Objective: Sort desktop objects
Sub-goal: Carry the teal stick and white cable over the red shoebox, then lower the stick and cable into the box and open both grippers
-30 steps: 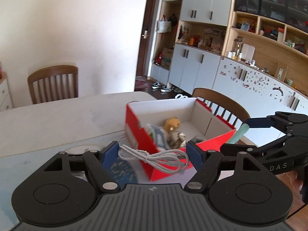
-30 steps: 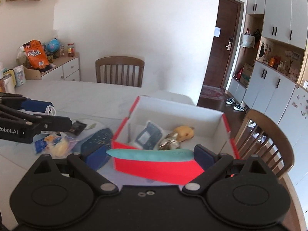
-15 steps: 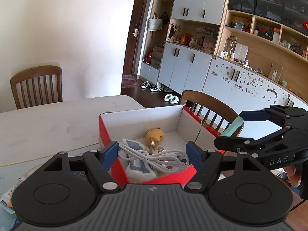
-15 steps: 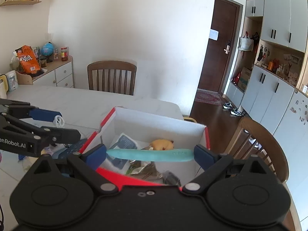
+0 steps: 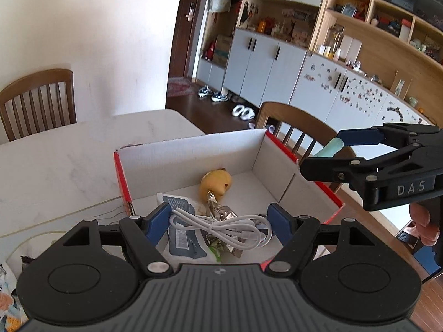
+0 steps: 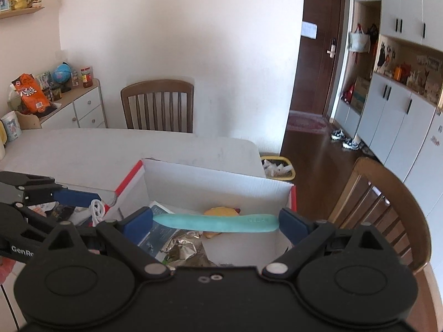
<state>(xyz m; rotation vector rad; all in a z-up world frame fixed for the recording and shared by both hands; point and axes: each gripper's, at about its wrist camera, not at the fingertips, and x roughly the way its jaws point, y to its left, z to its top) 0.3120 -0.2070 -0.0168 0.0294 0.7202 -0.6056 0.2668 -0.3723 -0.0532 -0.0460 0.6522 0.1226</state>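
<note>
My left tongs (image 5: 218,218) grip the coiled white cable (image 5: 221,228); my right tongs (image 6: 216,222), at three o'clock, clamp a teal strip (image 6: 218,222) over the box (image 5: 193,149).

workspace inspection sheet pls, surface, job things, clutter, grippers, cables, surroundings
surface: pale table.
job's things: red box holding a yellow toy, a foil wrapper and a blue-white packet.
clutter: packets at the table edge.
grippers: left hand-held gripper grips a white cable; right hand-held gripper grips a teal case, both above the box.
cables: only that coiled one.
surroundings: chairs, cabinets, door.
</note>
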